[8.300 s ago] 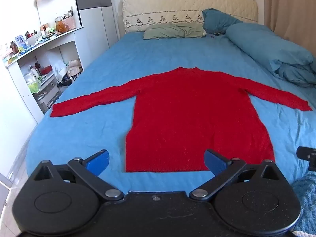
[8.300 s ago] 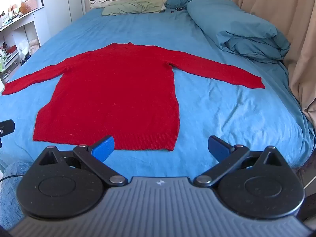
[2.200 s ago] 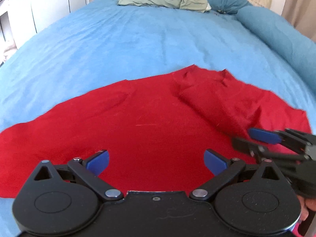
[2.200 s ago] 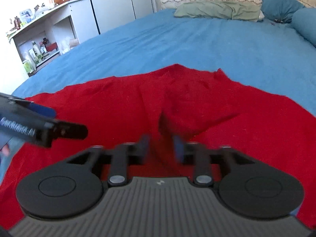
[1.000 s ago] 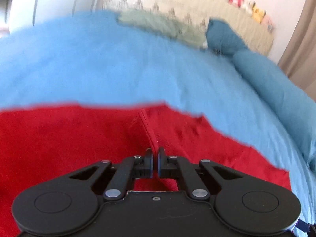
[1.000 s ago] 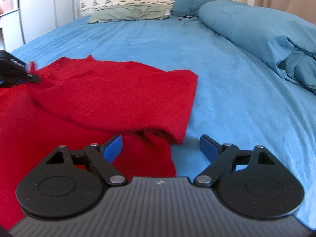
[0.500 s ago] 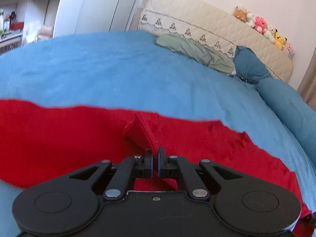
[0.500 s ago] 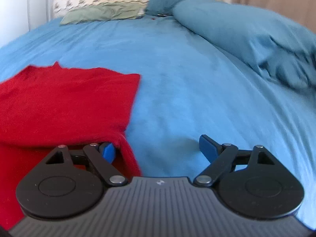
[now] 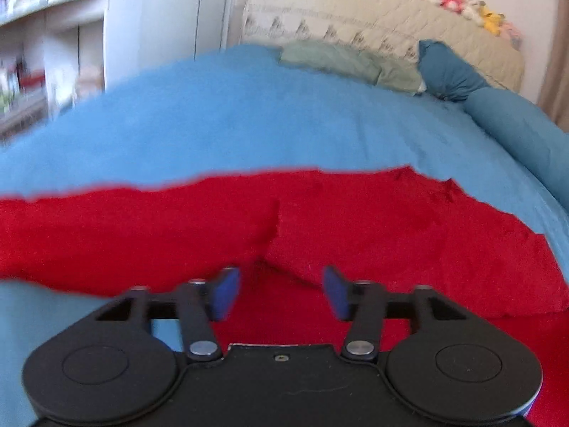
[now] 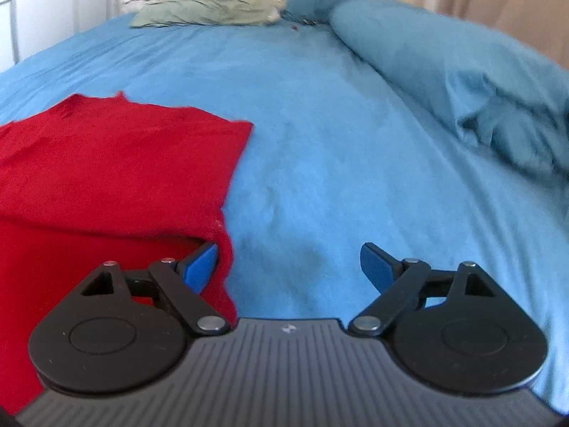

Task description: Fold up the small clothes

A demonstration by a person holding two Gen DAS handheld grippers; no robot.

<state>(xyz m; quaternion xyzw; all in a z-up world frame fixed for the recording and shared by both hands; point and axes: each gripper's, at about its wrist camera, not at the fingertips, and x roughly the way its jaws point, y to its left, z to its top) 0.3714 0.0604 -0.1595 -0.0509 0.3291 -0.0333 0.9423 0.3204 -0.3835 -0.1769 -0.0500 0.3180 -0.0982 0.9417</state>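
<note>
The red sweater [image 9: 355,235] lay partly folded on the blue bed [image 10: 338,142], a sleeve doubled over its body. Your left tool [image 9: 279,293] hung just above the sweater's ridge, its jaws opening, with no cloth pinched between them. Your right tool [image 10: 288,267] stood released at the sweater's right edge, one finger touching the cloth. Either finger could have snagged the knit on withdrawal and dragged the fold askew.

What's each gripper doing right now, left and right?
Left gripper: jaws opening, nothing pinched; the red sweater lies below and ahead of them.
Right gripper: open, holding nothing; its left pad sits at the sweater's edge.
</note>
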